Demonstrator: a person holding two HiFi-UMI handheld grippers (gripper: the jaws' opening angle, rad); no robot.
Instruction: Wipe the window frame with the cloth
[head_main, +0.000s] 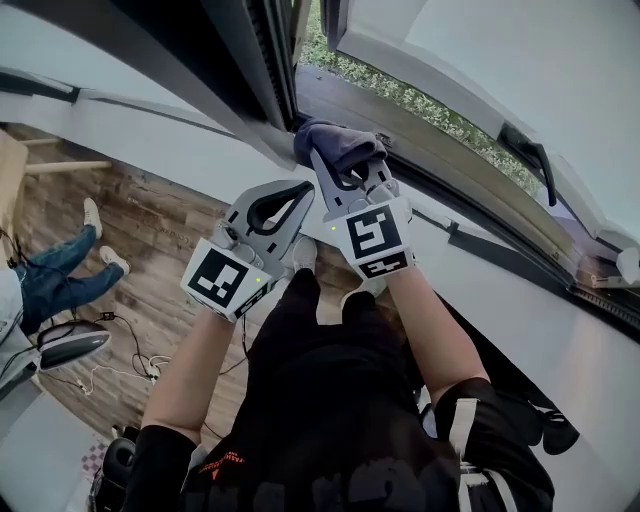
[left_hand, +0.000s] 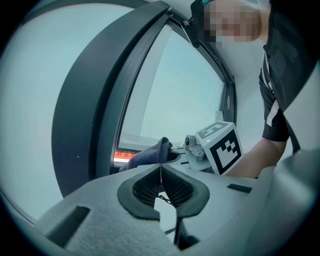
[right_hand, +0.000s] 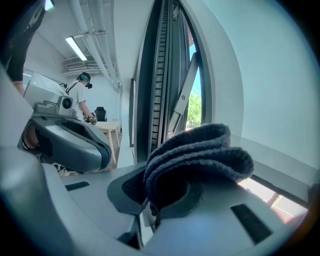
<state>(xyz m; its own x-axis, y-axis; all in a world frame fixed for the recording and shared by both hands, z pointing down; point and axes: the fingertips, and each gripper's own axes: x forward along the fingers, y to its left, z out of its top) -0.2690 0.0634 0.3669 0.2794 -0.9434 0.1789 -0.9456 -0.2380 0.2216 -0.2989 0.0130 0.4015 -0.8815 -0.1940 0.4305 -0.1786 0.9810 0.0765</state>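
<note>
A folded dark grey-blue cloth (head_main: 338, 143) is clamped in my right gripper (head_main: 347, 172), which holds it against the dark window frame (head_main: 262, 70) at the lower corner of the open window. In the right gripper view the cloth (right_hand: 200, 152) bulges out between the jaws, with the frame's ribbed channel (right_hand: 161, 75) right behind it. My left gripper (head_main: 288, 196) hovers just left of the right one, shut and holding nothing. The left gripper view shows its pads (left_hand: 161, 181) pressed together, with the cloth (left_hand: 150, 155) and the right gripper (left_hand: 215, 147) beyond.
The open sash (head_main: 480, 90) swings out to the right, greenery (head_main: 400, 95) showing outside. A white wall (head_main: 150, 140) runs below the sill. Wooden floor (head_main: 150, 250) lies below with cables, a dark device (head_main: 70, 345) and another person's legs (head_main: 60, 270) at left.
</note>
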